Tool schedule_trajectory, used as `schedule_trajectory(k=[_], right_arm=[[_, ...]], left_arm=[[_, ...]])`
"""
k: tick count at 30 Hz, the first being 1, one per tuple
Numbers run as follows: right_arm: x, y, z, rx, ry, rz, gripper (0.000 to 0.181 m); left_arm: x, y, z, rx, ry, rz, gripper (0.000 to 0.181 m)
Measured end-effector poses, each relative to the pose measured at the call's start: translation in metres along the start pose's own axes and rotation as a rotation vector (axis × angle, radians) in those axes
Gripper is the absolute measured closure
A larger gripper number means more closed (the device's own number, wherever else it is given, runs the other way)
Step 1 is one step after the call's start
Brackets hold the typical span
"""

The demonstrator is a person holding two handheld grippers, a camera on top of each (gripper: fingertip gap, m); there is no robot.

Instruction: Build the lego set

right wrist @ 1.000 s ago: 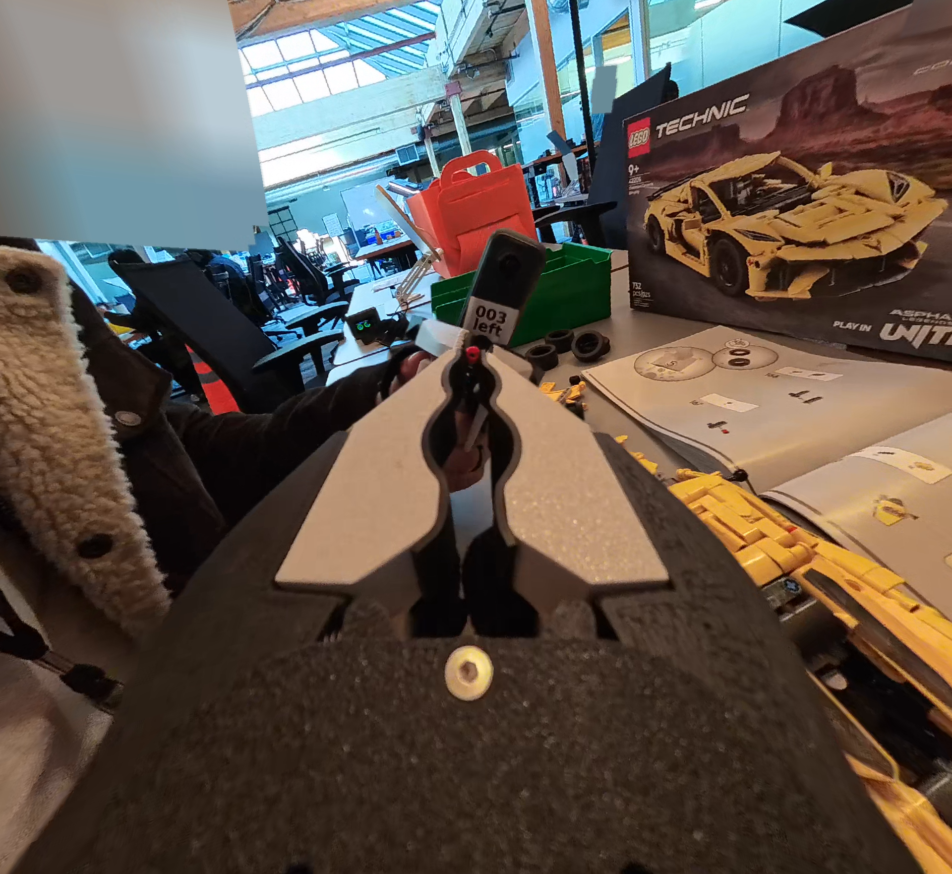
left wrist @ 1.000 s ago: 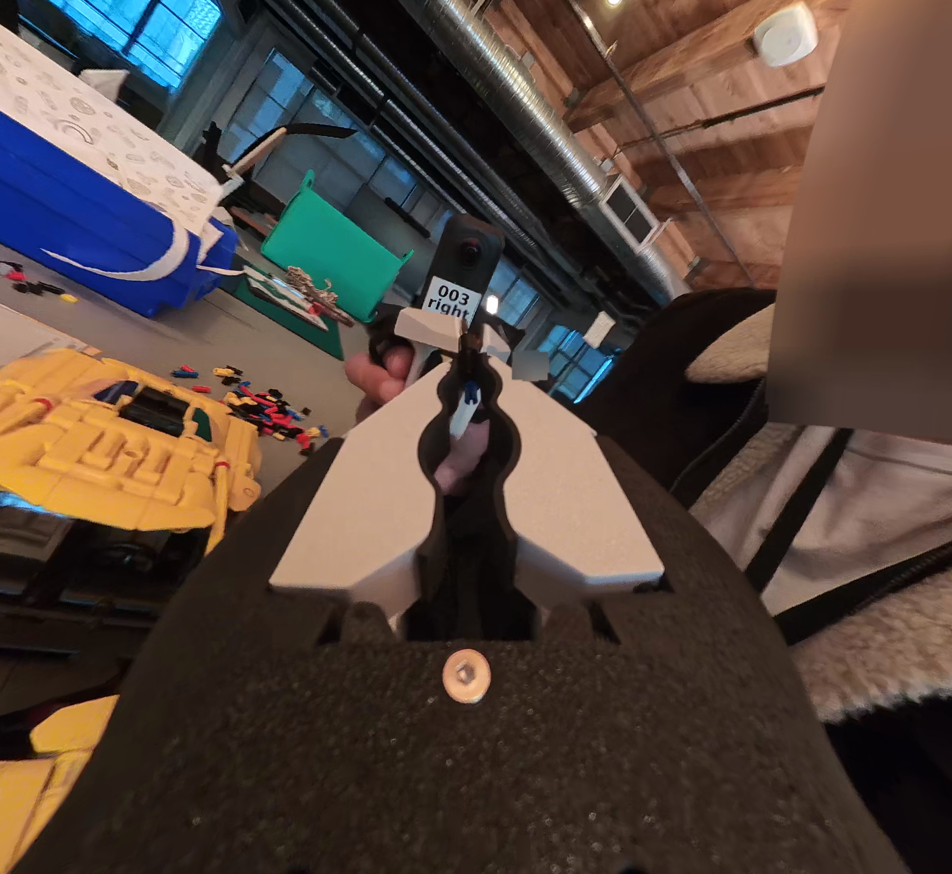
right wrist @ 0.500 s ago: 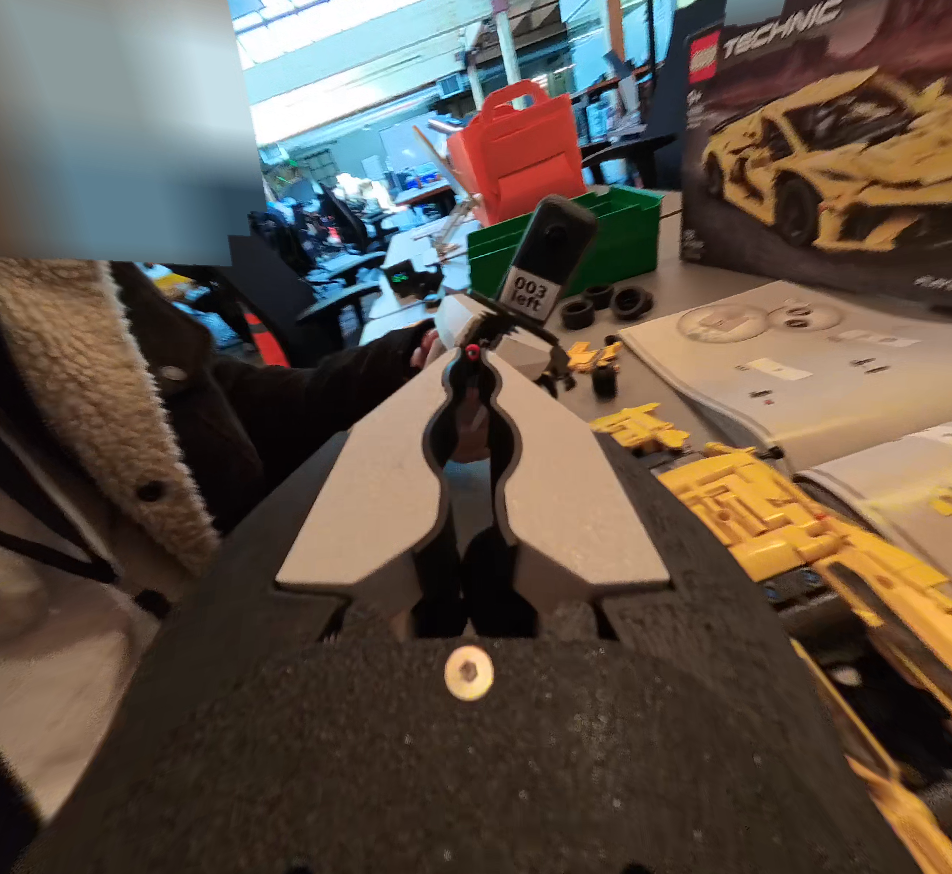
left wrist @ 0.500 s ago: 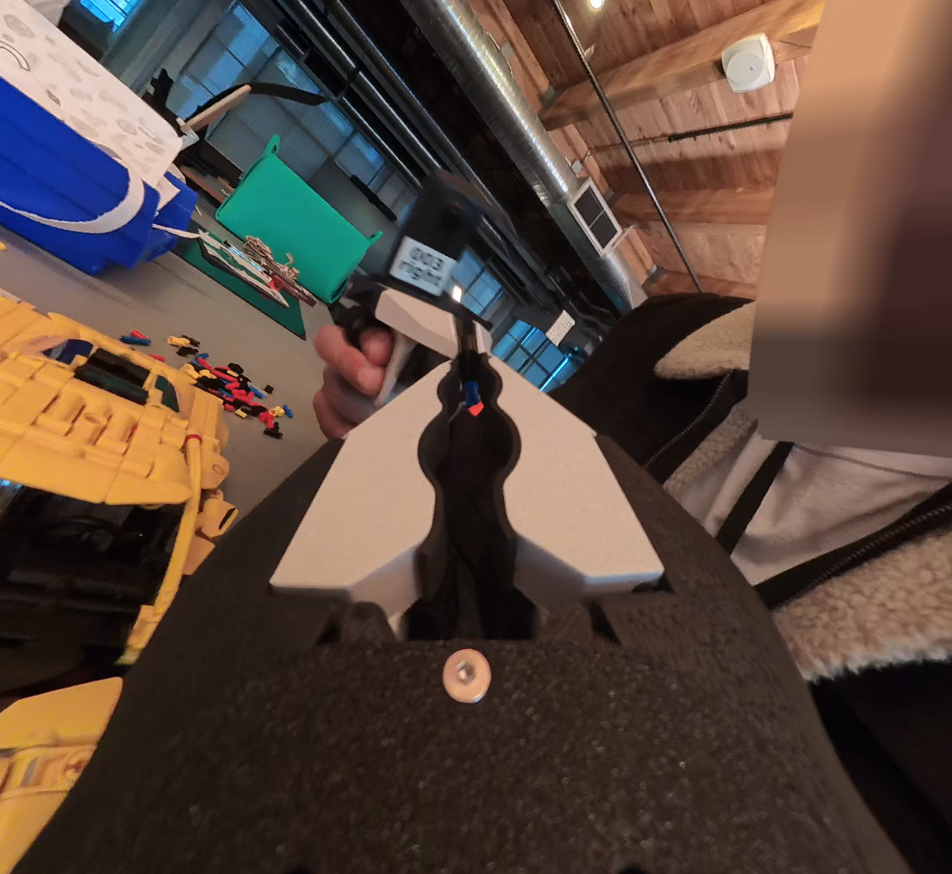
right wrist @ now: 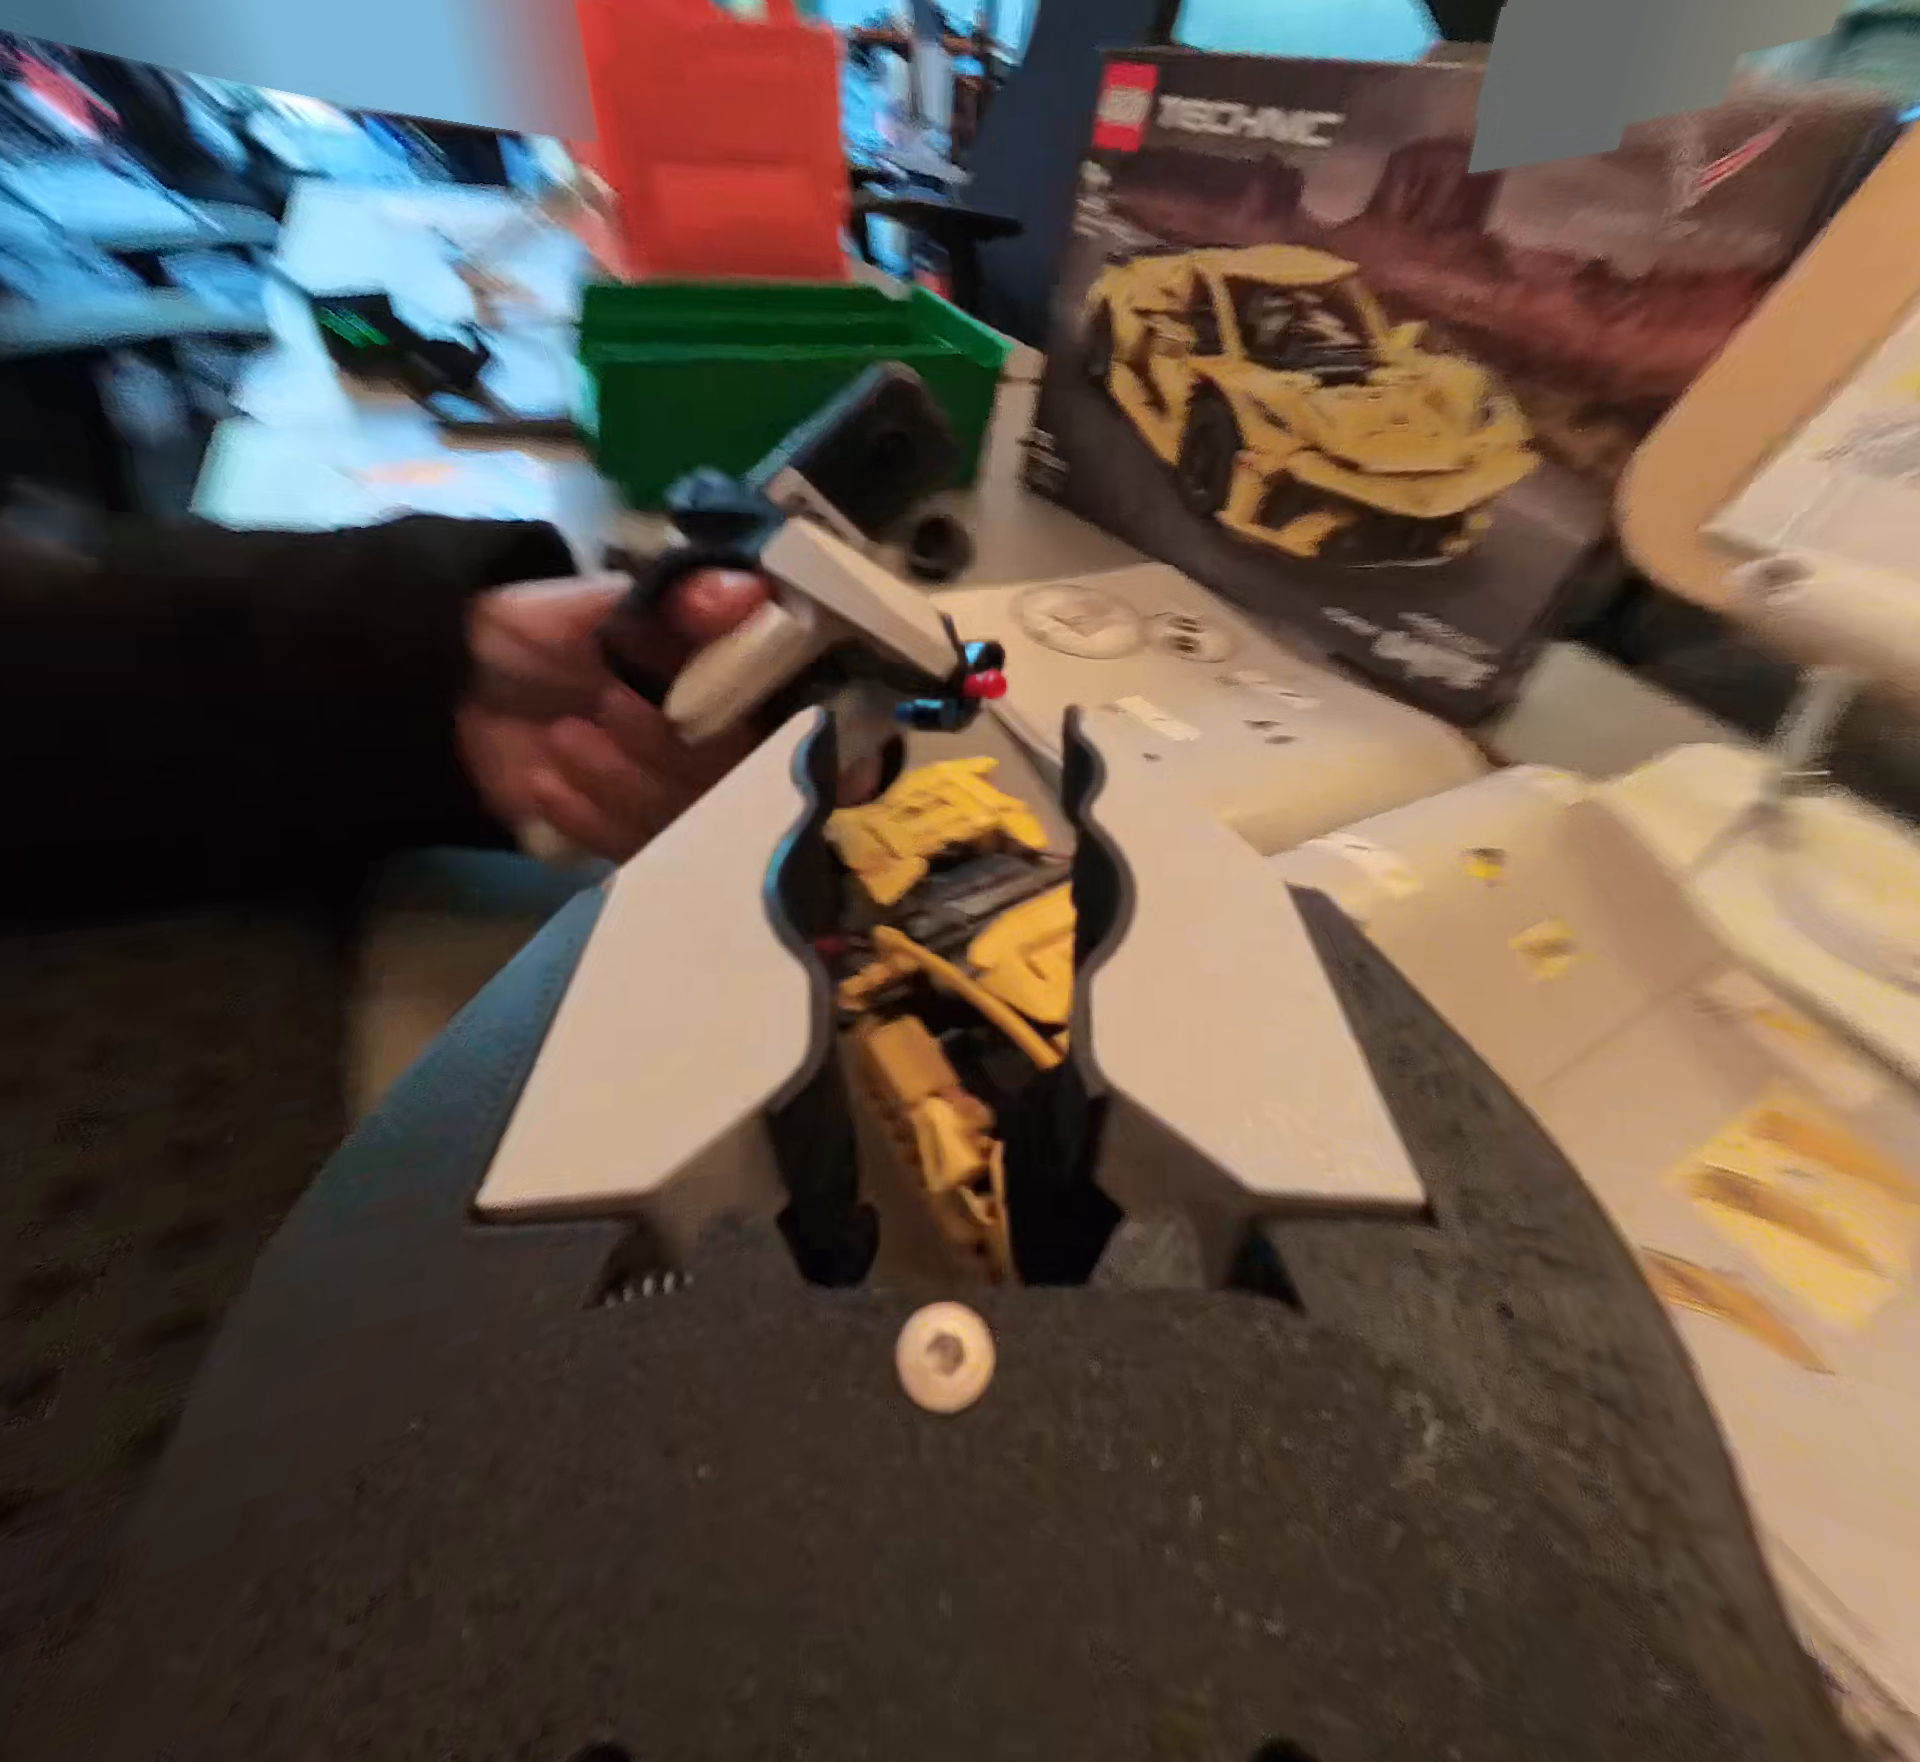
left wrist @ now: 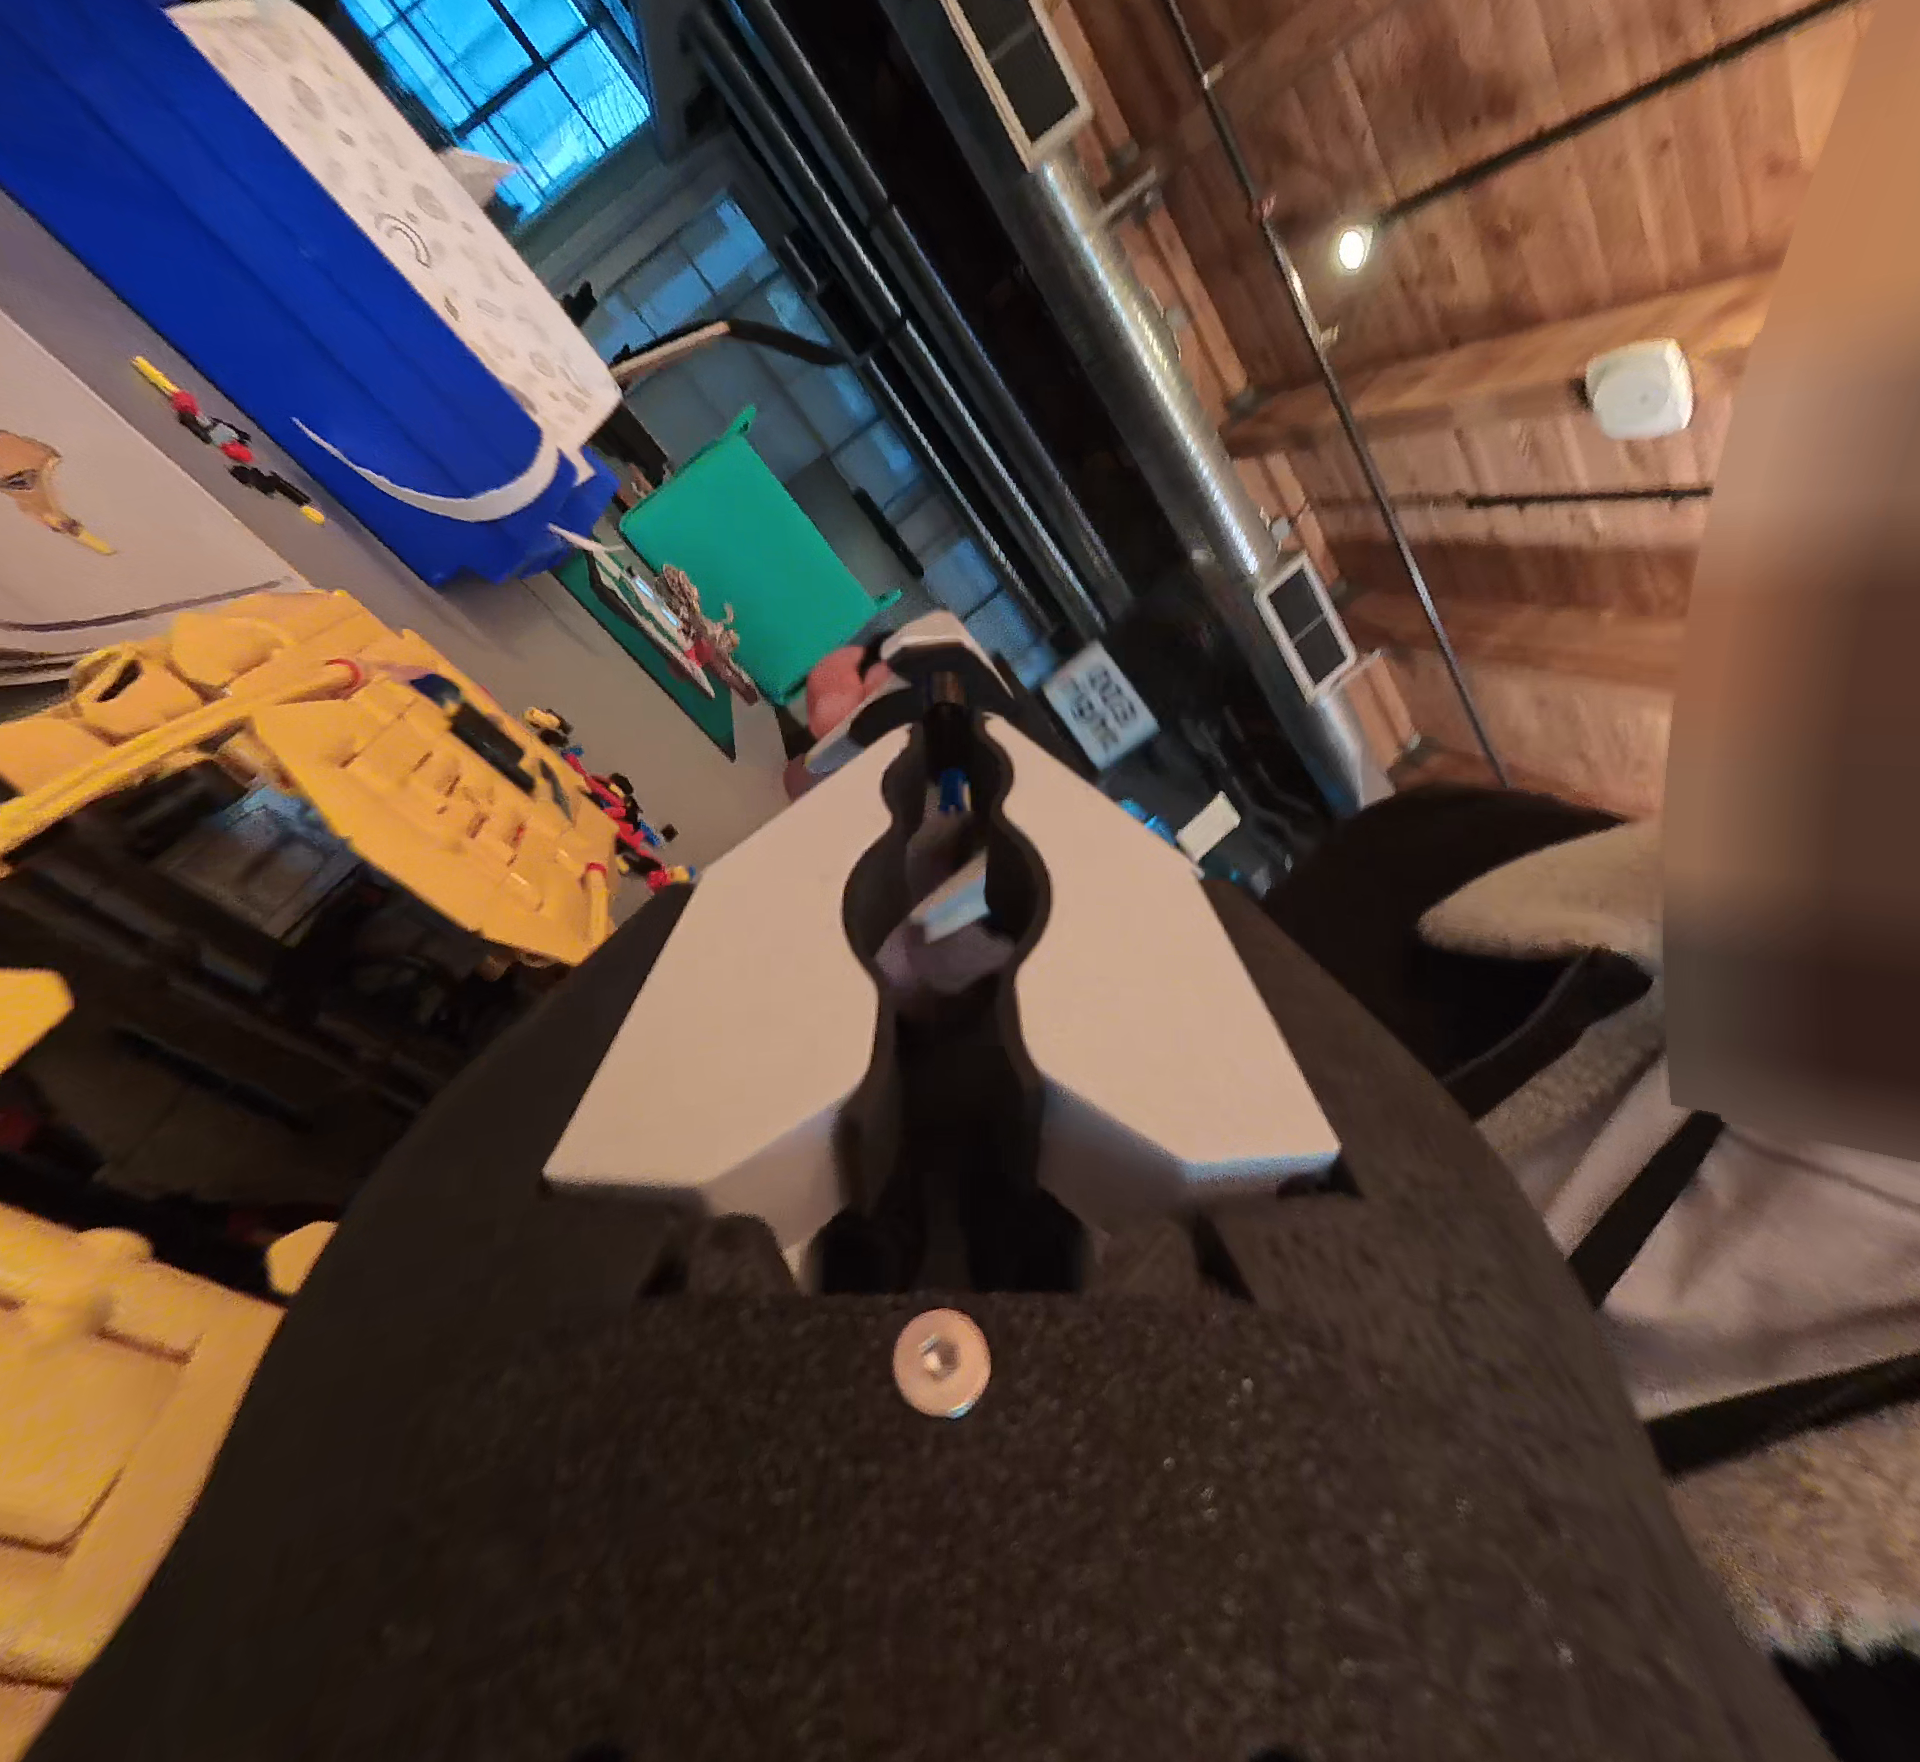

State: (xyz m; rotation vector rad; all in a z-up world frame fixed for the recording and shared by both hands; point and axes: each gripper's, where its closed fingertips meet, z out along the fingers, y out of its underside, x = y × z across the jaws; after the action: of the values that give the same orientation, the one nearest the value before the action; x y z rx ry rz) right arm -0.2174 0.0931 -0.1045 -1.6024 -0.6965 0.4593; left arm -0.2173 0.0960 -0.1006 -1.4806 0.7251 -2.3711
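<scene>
Up close in the left wrist view, the left claw [left wrist: 943, 756] has its two fingers pressed together on a small lego piece [left wrist: 948, 785], blue with a dark part at the tips. From the right wrist view the same left claw [right wrist: 961, 673] appears farther off, held by a person's hand [right wrist: 582, 673] in a dark sleeve, and the small lego piece [right wrist: 961, 686] shows black and blue with a red end sticking out beyond its fingertips.

Meanwhile the right claw [right wrist: 945, 736] stands wide, with a clear gap between its grey fingers [right wrist: 686, 964] and nothing held. Through that gap the yellow lego car [right wrist: 935, 943], partly built, lies on the grey surface [right wrist: 1049, 517] just below and ahead. In the left wrist view the yellow lego car [left wrist: 343, 756] sits at the left on the surface [left wrist: 623, 673], with loose red, blue and black lego pieces [left wrist: 623, 808] scattered beside it.

Open instruction booklets [right wrist: 1247, 673] lie to the right of the car, and behind them the lego set box [right wrist: 1330, 382] stands upright. A green bin [right wrist: 769, 372] sits farther back with an orange-red bag [right wrist: 717, 143] behind it, and small black tyres [right wrist: 935, 543] rest near the bin. The left wrist view also shows a blue container [left wrist: 260, 278] and a green tray [left wrist: 758, 559] at the far side of the surface. The right wrist view is motion-blurred.
</scene>
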Motion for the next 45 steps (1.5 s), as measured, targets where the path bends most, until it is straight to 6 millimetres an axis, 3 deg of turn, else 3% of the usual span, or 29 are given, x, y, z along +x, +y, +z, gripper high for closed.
schedule_trajectory(k=[2, 6, 9, 12, 18, 33, 35, 38, 40, 45], right_arm=[[0.003, 0.002, 0.004, -0.011, 0.147, -0.154, 0.133], [0.005, -0.003, 0.009, -0.007, 0.316, -0.349, 0.142], [0.01, 0.005, 0.016, -0.057, 0.36, -0.388, 0.145], [0.01, 0.002, 0.016, -0.04, 0.361, -0.388, 0.154], [0.011, -0.001, 0.013, -0.017, 0.39, -0.428, 0.156], [0.01, 0.001, 0.015, -0.019, 0.363, -0.332, 0.161], [0.008, -0.001, 0.013, 0.015, 0.343, -0.262, 0.155], [0.013, -0.001, 0.008, 0.059, 0.298, -0.148, 0.143], [0.017, 0.001, 0.005, 0.08, 0.282, -0.093, 0.141], [0.001, 0.01, 0.022, 0.007, 0.264, -0.174, 0.138]], left_arm=[[-0.002, -0.005, -0.002, 0.054, 0.01, -0.055, 0.175], [-0.005, -0.01, -0.001, 0.142, 0.024, -0.138, 0.175], [-0.003, -0.009, 0.002, 0.167, 0.059, -0.182, 0.175], [0.0, -0.004, 0.006, 0.144, 0.072, -0.181, 0.174], [0.0, -0.005, 0.006, 0.144, 0.065, -0.17, 0.175], [0.0, -0.005, 0.005, 0.137, 0.04, -0.133, 0.174], [0.003, -0.006, 0.004, 0.111, 0.036, -0.097, 0.175], [-0.005, -0.006, -0.003, 0.031, -0.101, 0.053, 0.174], [-0.004, -0.016, -0.011, 0.05, -0.125, 0.1, 0.175], [-0.012, -0.014, -0.009, 0.091, -0.097, -0.006, 0.175]])
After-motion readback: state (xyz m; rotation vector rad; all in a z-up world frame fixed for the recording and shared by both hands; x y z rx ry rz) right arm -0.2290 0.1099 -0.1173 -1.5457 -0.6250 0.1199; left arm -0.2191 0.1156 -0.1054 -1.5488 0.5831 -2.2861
